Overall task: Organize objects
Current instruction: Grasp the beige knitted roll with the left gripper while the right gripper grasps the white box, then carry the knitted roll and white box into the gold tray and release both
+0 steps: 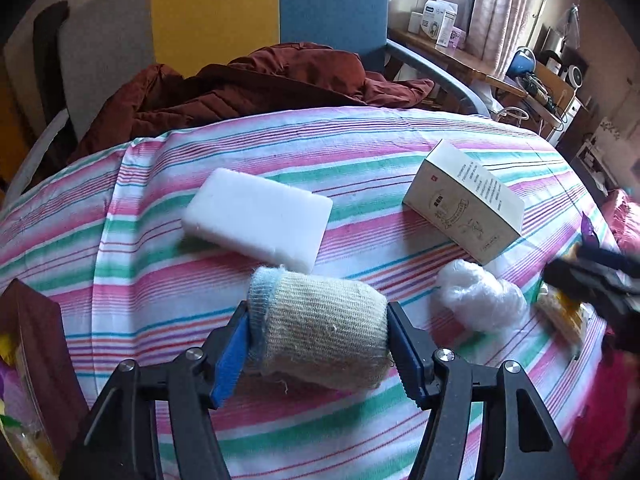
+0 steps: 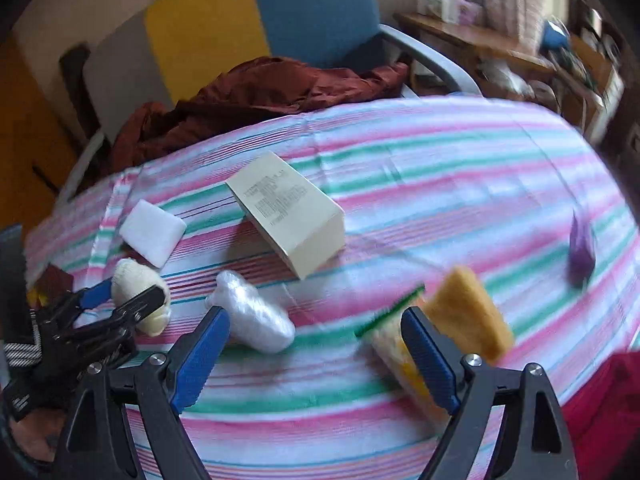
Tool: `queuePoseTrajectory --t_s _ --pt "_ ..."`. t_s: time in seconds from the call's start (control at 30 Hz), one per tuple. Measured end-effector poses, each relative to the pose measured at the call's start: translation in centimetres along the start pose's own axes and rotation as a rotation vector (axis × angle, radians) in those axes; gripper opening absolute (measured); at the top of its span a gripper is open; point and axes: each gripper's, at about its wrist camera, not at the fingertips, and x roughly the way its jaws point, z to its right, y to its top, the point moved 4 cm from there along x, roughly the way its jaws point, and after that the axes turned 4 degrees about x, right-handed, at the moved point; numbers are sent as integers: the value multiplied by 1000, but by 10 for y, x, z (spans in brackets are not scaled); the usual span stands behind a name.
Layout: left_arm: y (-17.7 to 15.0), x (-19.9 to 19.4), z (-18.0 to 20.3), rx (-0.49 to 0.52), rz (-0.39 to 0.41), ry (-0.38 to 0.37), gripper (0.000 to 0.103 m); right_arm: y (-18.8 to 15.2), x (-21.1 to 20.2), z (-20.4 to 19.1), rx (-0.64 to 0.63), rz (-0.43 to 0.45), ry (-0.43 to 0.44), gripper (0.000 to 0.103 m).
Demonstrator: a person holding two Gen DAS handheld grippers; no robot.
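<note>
A cream carton box (image 1: 466,204) lies shut on its side on the striped cloth (image 1: 360,152) that covers the worktop, toward the far right part of it; what it holds cannot be seen. To its left, nearer the far left corner, a white foam block (image 1: 258,218) lies flat. A dark red jacket (image 1: 240,84) is heaped past the far edge against a chair with a blue back (image 1: 332,4). Between the box and the near edge sits a crumpled clear plastic wad (image 1: 480,298), just to the right of the left gripper (image 1: 318,336). That gripper is clamped on a rolled knit sock (image 1: 320,328), beige with a pale blue cuff, its two blue pads pressed against the roll's ends just in front of the foam block. The right gripper (image 2: 316,356) stands wide apart with nothing between its pads; a yellow scouring sponge (image 2: 468,312) with a green edge lies just beyond and against its right finger, blurred. A small purple object (image 2: 582,246) rests near the right edge.
</note>
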Motion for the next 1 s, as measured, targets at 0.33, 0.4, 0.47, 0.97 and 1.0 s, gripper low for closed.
queuePoseTrajectory --t_s 0.33,0.4,0.47,0.97,1.0 --pt "-8 -5 -6 -21 -7 -7 66 58 80 -36 -305 -57 -101 89" --pt "-9 -6 -6 -22 -8 2 66 57 93 -36 -281 -91 -78 77" --pt "-11 -8 -6 -26 -9 6 65 53 96 -34 -250 -104 -43 51" --pt "-32 -100 -7 -30 161 70 65 47 -31 -26 -152 144 29 49" --pt "-34 -106 -7 -31 172 76 65 42 -38 -30 -152 149 49 49"
